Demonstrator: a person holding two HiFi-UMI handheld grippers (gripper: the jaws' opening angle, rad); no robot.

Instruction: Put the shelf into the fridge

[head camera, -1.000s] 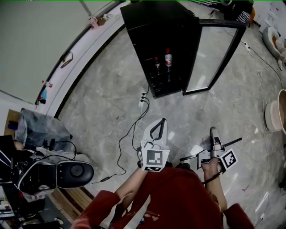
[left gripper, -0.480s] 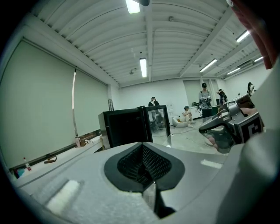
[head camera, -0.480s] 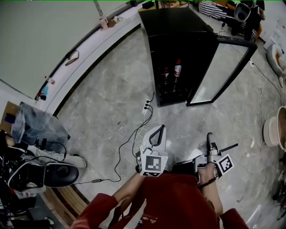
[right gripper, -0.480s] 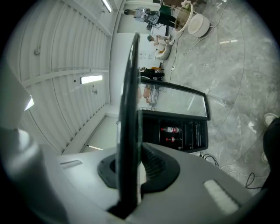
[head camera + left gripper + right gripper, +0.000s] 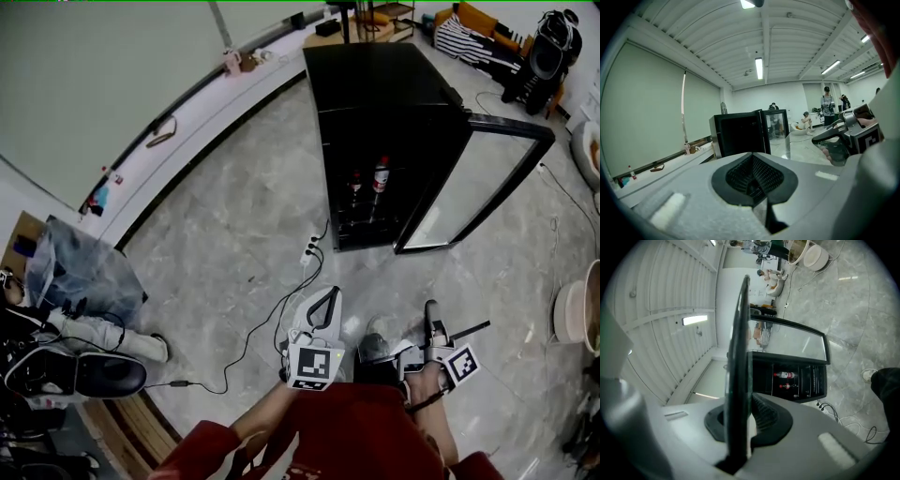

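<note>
The black fridge (image 5: 384, 141) stands ahead with its glass door (image 5: 478, 187) swung open to the right and two bottles (image 5: 380, 175) inside. The shelf (image 5: 466, 330) is a glass pane with a dark edge strip, lying flat. My right gripper (image 5: 431, 314) is shut on it. In the right gripper view the shelf (image 5: 739, 380) runs edge-on out of the right gripper (image 5: 740, 427) towards the fridge (image 5: 797, 380). My left gripper (image 5: 330, 295) is beside it, shut, with nothing seen between its fingers. The left gripper view shows the left gripper (image 5: 757, 180), the fridge (image 5: 738, 133) and the pane (image 5: 801, 154).
A power strip with cables (image 5: 309, 253) lies on the marble floor in front of the fridge. Equipment and a chair (image 5: 75, 370) stand at the left, a white basin (image 5: 572, 314) at the right. People (image 5: 827, 105) are far behind the fridge.
Both grippers and the shelf have been carried towards the fridge, which now looks closer and more central. The right gripper's hold on the shelf is unchanged.
</note>
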